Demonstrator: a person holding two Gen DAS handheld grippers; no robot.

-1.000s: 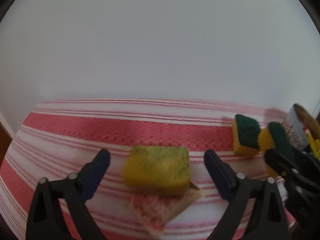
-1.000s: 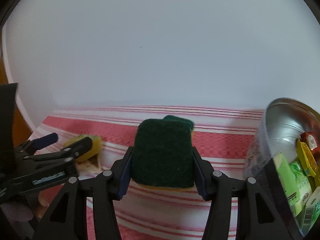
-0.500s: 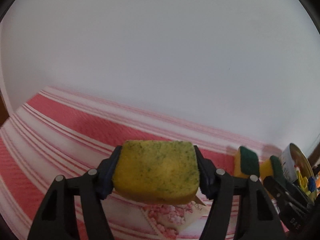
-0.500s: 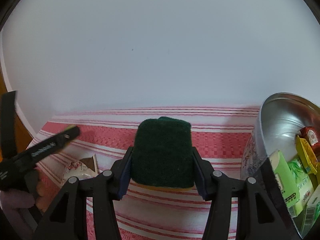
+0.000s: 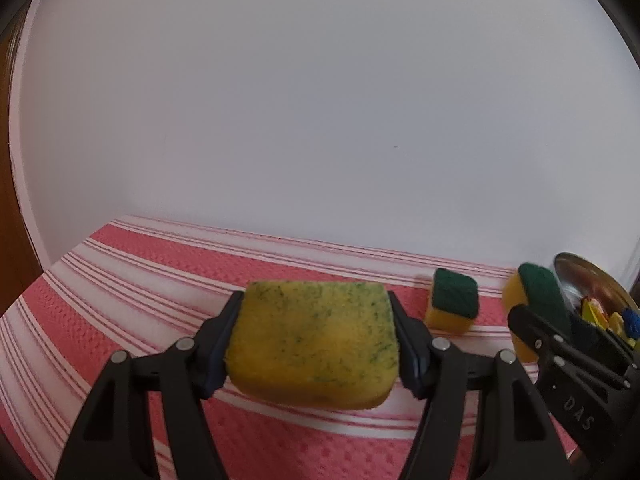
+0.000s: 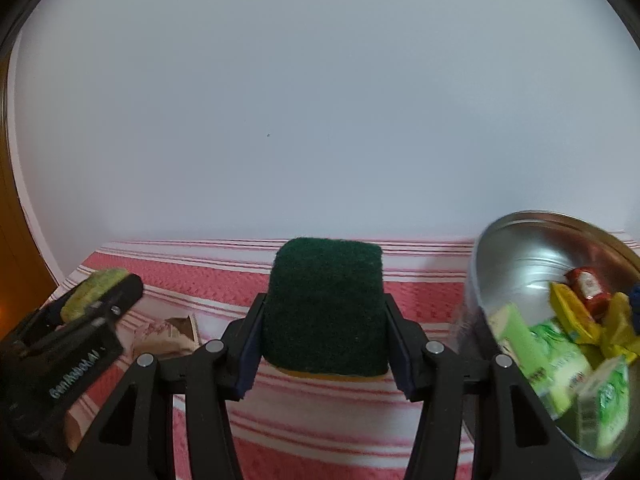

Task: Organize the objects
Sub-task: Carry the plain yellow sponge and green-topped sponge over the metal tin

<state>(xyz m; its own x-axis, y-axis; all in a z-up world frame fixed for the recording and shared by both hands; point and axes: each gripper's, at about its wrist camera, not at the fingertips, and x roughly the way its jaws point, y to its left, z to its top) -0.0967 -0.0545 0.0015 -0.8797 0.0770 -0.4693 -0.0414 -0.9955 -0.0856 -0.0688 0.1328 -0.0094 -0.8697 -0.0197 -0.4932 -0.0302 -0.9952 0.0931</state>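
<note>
Sponges fill both clenched grippers; spare sponge, metal tin and packet lie near.

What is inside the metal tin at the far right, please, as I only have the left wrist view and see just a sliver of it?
Observer: The tin holds green packets, yellow packets and a red sachet.
Operator: Thank you. Is the right gripper's sponge squarely gripped?
Observer: Yes, the right gripper has both pads pressed on the sides of the green-topped sponge, scourer face up.
Operator: Is anything lying near my gripper that I cannot see?
Observer: A crumpled paper packet lies on the striped cloth beside the left gripper, hidden from you by its speckled sponge.
</note>
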